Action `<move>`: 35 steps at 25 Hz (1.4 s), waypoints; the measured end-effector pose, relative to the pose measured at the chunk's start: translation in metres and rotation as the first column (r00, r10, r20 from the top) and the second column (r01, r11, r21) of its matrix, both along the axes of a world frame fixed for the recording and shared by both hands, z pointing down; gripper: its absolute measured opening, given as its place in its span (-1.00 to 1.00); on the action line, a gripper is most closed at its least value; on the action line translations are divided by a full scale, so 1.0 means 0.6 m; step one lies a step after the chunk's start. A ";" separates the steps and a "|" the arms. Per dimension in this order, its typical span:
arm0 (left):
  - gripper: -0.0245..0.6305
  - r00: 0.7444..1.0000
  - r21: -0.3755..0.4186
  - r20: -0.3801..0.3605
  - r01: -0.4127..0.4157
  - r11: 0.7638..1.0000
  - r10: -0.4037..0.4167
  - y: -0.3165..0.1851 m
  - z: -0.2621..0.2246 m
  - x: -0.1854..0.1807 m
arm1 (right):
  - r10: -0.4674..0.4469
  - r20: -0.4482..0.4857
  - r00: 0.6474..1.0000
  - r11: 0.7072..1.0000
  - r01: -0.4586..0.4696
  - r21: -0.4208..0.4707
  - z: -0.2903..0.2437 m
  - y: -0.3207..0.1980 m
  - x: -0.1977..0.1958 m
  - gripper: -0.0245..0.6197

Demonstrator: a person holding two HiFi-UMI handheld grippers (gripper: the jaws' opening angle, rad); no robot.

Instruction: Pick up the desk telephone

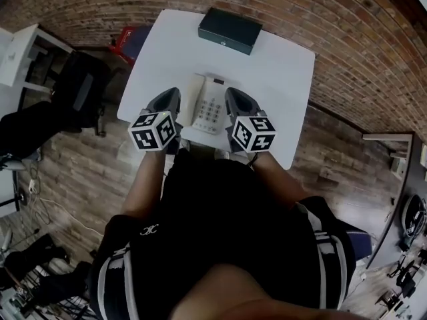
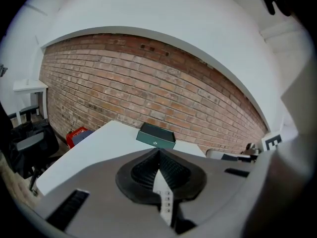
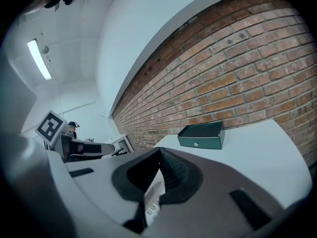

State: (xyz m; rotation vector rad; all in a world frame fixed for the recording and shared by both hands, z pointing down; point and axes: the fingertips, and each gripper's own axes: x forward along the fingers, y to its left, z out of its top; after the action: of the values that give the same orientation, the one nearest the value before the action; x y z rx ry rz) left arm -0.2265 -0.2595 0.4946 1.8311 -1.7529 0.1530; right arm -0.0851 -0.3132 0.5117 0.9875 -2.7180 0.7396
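Note:
A white desk telephone (image 1: 209, 107) with a grey keypad lies near the front edge of the white table (image 1: 280, 72). My left gripper (image 1: 172, 93) hovers just left of it and my right gripper (image 1: 233, 93) just right of it, both above the table edge. Both are shut with nothing between the pads. In the left gripper view the closed jaws of the left gripper (image 2: 158, 153) meet, and a strip of telephone keypad (image 2: 166, 203) shows beneath them. The right gripper view shows the right gripper (image 3: 159, 151) the same way, with telephone keys (image 3: 151, 208) below.
A dark green box (image 1: 229, 29) lies at the table's far edge, close to the brick wall (image 1: 347, 39). A red container (image 1: 127, 40) and a black office chair (image 1: 77, 92) stand on the wooden floor to the left. The person's legs are under the near table edge.

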 end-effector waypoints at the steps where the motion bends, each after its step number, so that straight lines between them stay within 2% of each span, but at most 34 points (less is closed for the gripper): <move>1: -0.93 1.000 -0.006 -0.002 -0.018 1.000 0.018 -0.009 0.005 -0.005 | 0.016 -0.009 1.000 1.000 -0.016 -0.003 0.004 -0.004 -0.001 -0.93; 4: -0.93 0.995 -0.024 -0.030 -0.101 0.995 0.100 -0.035 0.023 -0.011 | 0.064 -0.039 0.997 0.998 -0.064 -0.014 0.015 -0.015 -0.003 -0.93; 7: -0.93 0.979 -0.082 -0.077 -0.194 0.978 0.188 -0.051 0.062 -0.010 | 0.102 -0.081 0.991 0.994 -0.105 -0.025 0.038 -0.024 0.000 -0.93; 10: -0.92 0.959 -0.117 -0.176 -0.246 0.962 0.223 -0.066 0.096 -0.008 | 0.133 -0.123 0.984 0.989 -0.140 -0.053 0.074 -0.032 0.011 -0.93; 13: -0.91 0.940 -0.143 -0.220 -0.294 0.945 0.259 -0.078 0.125 -0.007 | 0.156 -0.150 0.976 0.980 -0.171 -0.098 0.112 -0.038 0.025 -0.93; 14: -0.86 0.935 -0.155 -0.224 -0.313 0.937 0.275 -0.078 0.136 -0.007 | 0.164 -0.158 0.974 0.977 -0.183 -0.111 0.123 -0.039 0.030 -0.93; 17: -0.42 0.912 -0.194 -0.226 -0.387 0.901 0.343 -0.070 0.168 0.002 | 0.160 -0.147 0.976 0.966 -0.185 -0.182 0.158 -0.031 0.036 -0.90; 19: -0.20 0.892 -0.219 -0.251 -0.431 0.875 0.376 -0.064 0.188 0.009 | 0.140 -0.112 0.984 0.953 -0.164 -0.255 0.181 -0.023 0.030 -0.58; 21: 0.00 0.873 -0.241 -0.297 -0.461 0.854 0.387 -0.061 0.210 0.012 | 0.126 -0.090 0.988 0.937 -0.148 -0.317 0.203 -0.019 0.025 -0.47; 23: 0.05 0.851 -0.257 -0.353 -0.487 0.835 0.387 -0.058 0.231 0.016 | 0.122 -0.081 0.989 0.923 -0.143 -0.356 0.218 -0.019 0.021 -0.34; 26: 0.07 0.818 -0.277 -0.422 -0.527 0.803 0.391 -0.052 0.259 0.024 | 0.127 -0.064 0.990 0.899 -0.142 -0.413 0.240 -0.016 0.018 -0.31; 28: 0.09 0.805 -0.287 -0.441 -0.546 0.787 0.397 -0.046 0.274 0.028 | 0.124 -0.051 0.991 0.881 -0.134 -0.453 0.255 -0.010 0.016 -0.30; 31: 0.09 0.796 -0.298 -0.460 -0.556 0.776 0.393 -0.044 0.290 0.031 | 0.130 -0.025 0.991 0.851 -0.125 -0.511 0.273 -0.005 0.011 -0.30; 35: 0.11 0.770 -0.279 -0.506 -0.572 0.771 0.388 -0.047 0.297 0.037 | 0.132 -0.014 0.991 0.818 -0.117 -0.563 0.296 0.000 0.007 -0.30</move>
State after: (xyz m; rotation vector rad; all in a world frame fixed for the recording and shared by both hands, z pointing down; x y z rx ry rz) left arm -0.2043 -0.2874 0.6726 1.7854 -0.8243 0.2921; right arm -0.0808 -0.3132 0.6893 1.0021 -2.2260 1.4757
